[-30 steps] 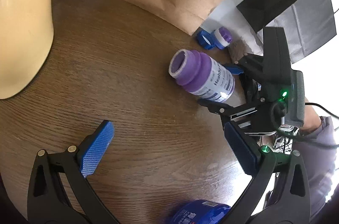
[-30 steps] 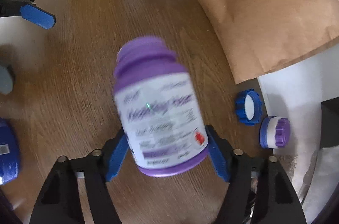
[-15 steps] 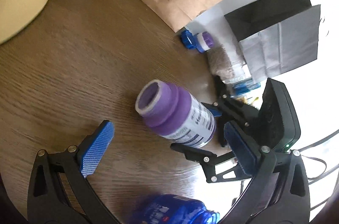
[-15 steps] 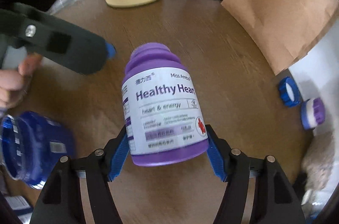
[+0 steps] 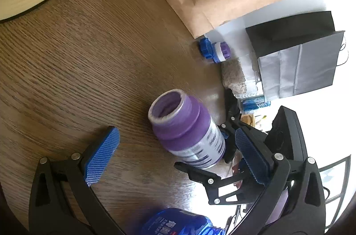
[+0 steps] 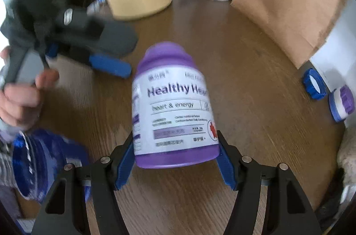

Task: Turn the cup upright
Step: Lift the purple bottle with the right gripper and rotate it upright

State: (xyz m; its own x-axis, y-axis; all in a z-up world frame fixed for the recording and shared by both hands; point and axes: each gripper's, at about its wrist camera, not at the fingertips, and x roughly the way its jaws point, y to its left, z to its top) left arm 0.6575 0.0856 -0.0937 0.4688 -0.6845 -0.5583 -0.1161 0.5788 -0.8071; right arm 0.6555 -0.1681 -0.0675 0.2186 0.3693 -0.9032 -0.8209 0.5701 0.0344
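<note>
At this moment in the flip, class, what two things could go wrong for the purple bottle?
1. The right gripper pinches only the base of the tilted purple bottle; it could pivot or slip out.
2. The bottle's mouth is open, its loose caps lying aside, and the blue bottle and open left gripper sit close, so a swing might knock them.

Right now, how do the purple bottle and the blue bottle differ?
The purple bottle is clamped near its base between the right gripper pads; the blue bottle is held by nothing, and the left gripper is open. The purple bottle has a white label reading "Healthy Heart"; the blue bottle's body looks see-through, with a blue label. The purple bottle sits mid-table; the blue one is at the near edge. Both mouths look uncapped.
</note>
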